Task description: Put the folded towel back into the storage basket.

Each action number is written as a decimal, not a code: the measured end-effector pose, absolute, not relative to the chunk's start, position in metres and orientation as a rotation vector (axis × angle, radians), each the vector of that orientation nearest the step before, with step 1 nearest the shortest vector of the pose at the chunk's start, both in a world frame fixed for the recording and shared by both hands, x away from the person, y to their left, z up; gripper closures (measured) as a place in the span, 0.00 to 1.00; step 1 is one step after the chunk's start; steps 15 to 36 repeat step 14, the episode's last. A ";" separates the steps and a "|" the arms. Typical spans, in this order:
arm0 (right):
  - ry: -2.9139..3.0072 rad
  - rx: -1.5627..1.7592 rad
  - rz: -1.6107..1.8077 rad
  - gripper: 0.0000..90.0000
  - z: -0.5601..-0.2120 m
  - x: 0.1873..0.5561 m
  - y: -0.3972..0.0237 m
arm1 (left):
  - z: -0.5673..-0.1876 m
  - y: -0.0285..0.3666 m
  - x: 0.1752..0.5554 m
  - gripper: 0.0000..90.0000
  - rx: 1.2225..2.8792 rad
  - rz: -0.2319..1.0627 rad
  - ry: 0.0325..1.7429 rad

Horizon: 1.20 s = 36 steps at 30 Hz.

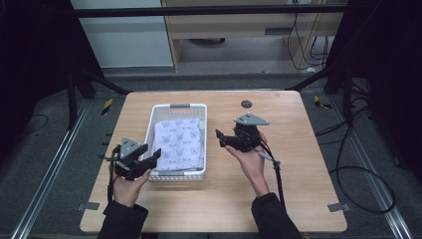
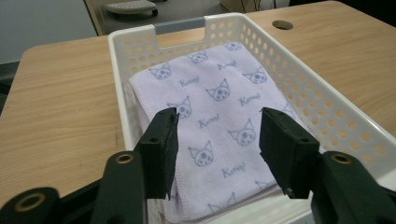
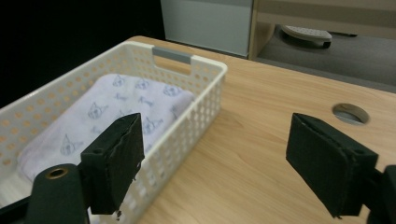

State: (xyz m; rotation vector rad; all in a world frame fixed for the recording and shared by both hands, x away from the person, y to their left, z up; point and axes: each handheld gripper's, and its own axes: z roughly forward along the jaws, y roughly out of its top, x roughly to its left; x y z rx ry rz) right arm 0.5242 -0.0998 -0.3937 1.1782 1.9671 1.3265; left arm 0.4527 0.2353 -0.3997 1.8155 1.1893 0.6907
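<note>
A white perforated basket [image 1: 175,106] stands on the wooden table, with a folded lilac towel [image 1: 180,143] printed with cat faces lying flat inside it. My left gripper [image 1: 153,158] hovers at the basket's near left corner, open, its jaws empty. From the left gripper view the towel [image 2: 219,116] lies just beyond the two black pads [image 2: 161,149]. My right gripper [image 1: 220,137] is held right of the basket, open and empty, jaws pointing left toward it. In the right gripper view the basket [image 3: 205,70] and towel [image 3: 112,107] sit left of the wide-apart jaws.
The table [image 1: 293,149] has a round cable hole [image 1: 246,104] near its far edge. A cable trails from the right gripper [image 1: 278,179] toward the person. Bare wood lies right of and in front of the basket. Dark frame bars and floor cables surround the table.
</note>
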 end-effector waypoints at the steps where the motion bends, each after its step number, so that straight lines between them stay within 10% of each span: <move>1: 1.966 1.177 1.324 0.20 -0.395 0.520 -0.107 | -0.400 0.234 0.452 0.50 1.826 0.695 1.182; 14: 1.941 1.244 1.262 0.16 -0.424 0.473 -0.191 | -0.407 0.227 0.439 0.47 1.857 0.672 1.152; 36: 1.941 1.244 1.262 0.16 -0.424 0.473 -0.191 | -0.407 0.227 0.439 0.47 1.857 0.672 1.152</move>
